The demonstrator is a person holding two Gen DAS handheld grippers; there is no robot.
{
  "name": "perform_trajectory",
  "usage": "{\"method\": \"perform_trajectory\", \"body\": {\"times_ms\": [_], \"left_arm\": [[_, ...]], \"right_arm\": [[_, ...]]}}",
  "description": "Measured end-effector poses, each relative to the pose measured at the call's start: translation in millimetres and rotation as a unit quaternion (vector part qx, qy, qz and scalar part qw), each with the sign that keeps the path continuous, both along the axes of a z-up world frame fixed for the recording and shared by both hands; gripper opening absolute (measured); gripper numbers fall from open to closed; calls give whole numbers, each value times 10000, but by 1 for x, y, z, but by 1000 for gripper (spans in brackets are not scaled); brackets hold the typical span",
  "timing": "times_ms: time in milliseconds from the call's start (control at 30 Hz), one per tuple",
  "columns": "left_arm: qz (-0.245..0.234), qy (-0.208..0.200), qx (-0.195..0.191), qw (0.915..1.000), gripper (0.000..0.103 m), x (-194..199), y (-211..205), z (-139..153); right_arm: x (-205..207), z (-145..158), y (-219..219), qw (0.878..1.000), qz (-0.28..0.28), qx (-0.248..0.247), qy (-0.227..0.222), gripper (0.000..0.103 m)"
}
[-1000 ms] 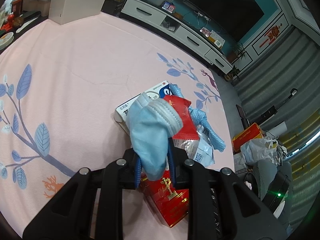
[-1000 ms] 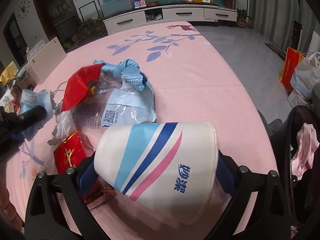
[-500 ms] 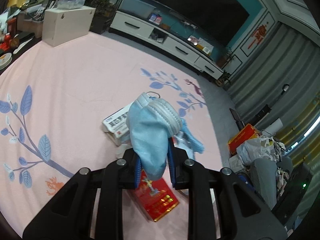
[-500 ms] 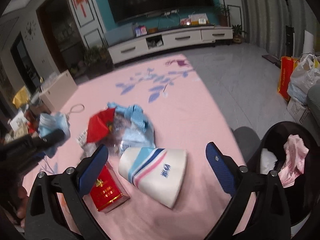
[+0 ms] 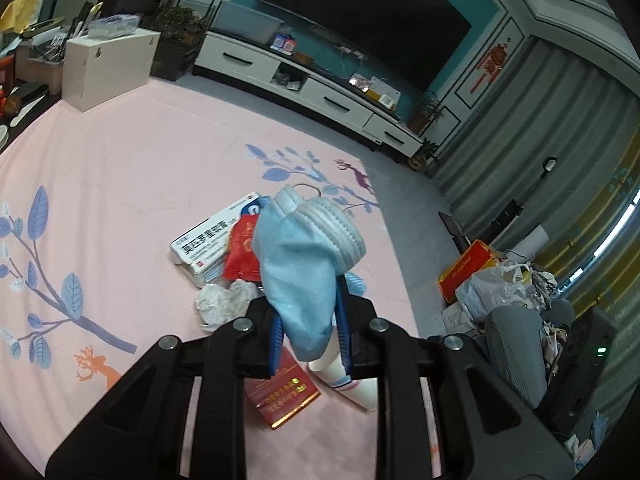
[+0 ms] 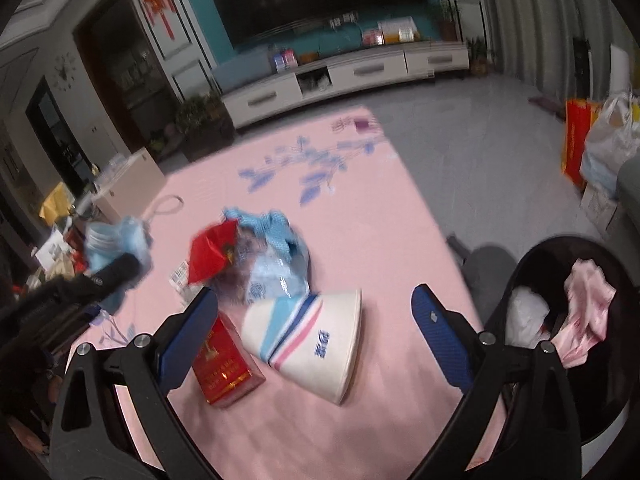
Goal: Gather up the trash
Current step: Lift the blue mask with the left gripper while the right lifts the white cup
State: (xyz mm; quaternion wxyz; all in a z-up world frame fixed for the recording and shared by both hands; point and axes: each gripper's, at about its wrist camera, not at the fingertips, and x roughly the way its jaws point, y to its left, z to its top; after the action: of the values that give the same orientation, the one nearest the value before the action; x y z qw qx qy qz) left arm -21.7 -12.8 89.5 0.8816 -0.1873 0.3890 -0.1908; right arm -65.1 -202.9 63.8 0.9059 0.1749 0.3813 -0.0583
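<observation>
Holding a blue face mask (image 5: pixel 298 276) pinched in my left claw (image 5: pixel 308 332), I am partway through collecting the trash; the mask hangs clear of the pink surface (image 5: pixel 120 168), above and left of the paper cup (image 6: pixel 308 340), which serves as landmark. Left of the cup: a red carton (image 6: pixel 226 368) lies touching or just beside its narrow end; farther left in the left wrist view are a white medicine box (image 5: pixel 208 244) and a crumpled tissue (image 5: pixel 224 300). Behind the cup: a red wrapper (image 6: pixel 210 252), a clear plastic packet (image 6: pixel 276 276) and a blue knitted cloth (image 6: pixel 272 224) form a loose heap. The cup lies on its side, directly ahead between the widely parted fingers of my right claw (image 6: pixel 316 344), which grips nothing. Right of the cup: a black bin (image 6: pixel 624 360) stands off the edge of the surface, already holding pink and white scraps. Judged step: carrying the mask to the bin. The next move calls for swinging the left claw rightward, past the cup, over the bin's mouth before releasing. Pose: left claw raised and angled down over the heap; right claw raised and pitched down toward the cup, with the view slightly blurred.
</observation>
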Motion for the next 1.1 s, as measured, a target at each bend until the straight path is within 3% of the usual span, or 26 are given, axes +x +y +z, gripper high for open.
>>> {"method": "perform_trajectory", "body": {"times_ms": [100,300,633,733,867,1100], "left_arm": [[113,89,35,9999,22,5,2,-6],[292,269,34,9992,22,14,13,-16],[301,383,56,9988,22,20,15,-20],[297,402,49,9987,22,21,14,-20],[255,396,100,9988,22,21,11,-21],[232,414,74,9988,22,22,13,-21]], "right_arm": [[16,-19,4,9991,-99,-231,355,96],[33,-39,8,9972,-380,-246,599,100],[40,-35,21,9990,-229,-48,382,100],[46,-43,29,9976,-230,-355,545,100],[52,-59,33,9964,-68,-161,827,100],[54,-66,36,9964,-62,-299,791,100]]}}
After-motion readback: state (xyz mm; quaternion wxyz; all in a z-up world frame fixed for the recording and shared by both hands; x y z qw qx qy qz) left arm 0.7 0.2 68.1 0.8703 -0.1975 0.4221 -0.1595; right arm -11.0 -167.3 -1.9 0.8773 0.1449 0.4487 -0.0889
